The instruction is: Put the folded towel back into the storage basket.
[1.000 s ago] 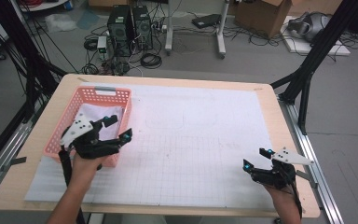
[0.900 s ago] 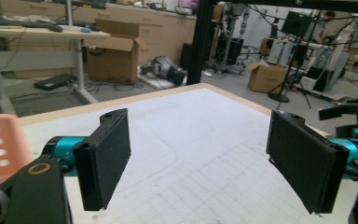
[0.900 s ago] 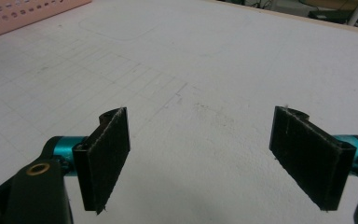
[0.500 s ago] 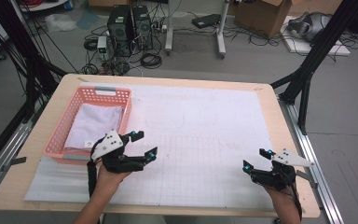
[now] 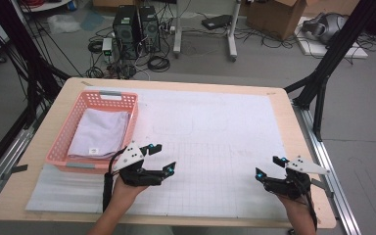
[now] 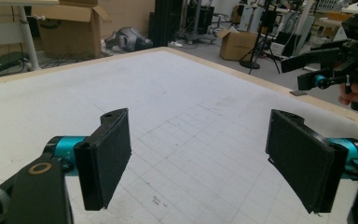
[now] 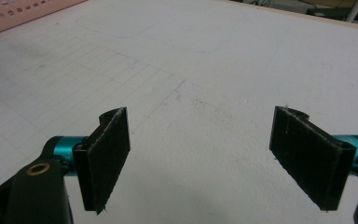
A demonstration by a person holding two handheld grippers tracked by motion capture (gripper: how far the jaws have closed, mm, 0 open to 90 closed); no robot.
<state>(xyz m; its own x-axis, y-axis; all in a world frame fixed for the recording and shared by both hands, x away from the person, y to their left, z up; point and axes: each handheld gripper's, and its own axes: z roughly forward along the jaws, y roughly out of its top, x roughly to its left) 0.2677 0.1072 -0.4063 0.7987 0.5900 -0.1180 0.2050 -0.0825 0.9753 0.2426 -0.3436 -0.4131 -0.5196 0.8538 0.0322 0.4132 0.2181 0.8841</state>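
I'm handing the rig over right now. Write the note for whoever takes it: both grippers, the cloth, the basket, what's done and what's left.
Left gripper: open, holding nothing, just right of the pink basket.
Right gripper: open, holding nothing, near the table's front right corner.
Folded cloth: lies flat inside the basket.
Done: cloth in the basket.
Left: apparently nothing; check that the cloth lies neatly.

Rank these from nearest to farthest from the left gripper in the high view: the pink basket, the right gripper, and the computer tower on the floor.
Measured from the left gripper:
1. Pink basket, just to its left at the table's left side, holding a folded cloth.
2. Right gripper, across the mat near the table's right front corner.
3. Computer tower, on the floor beyond the table's far edge.
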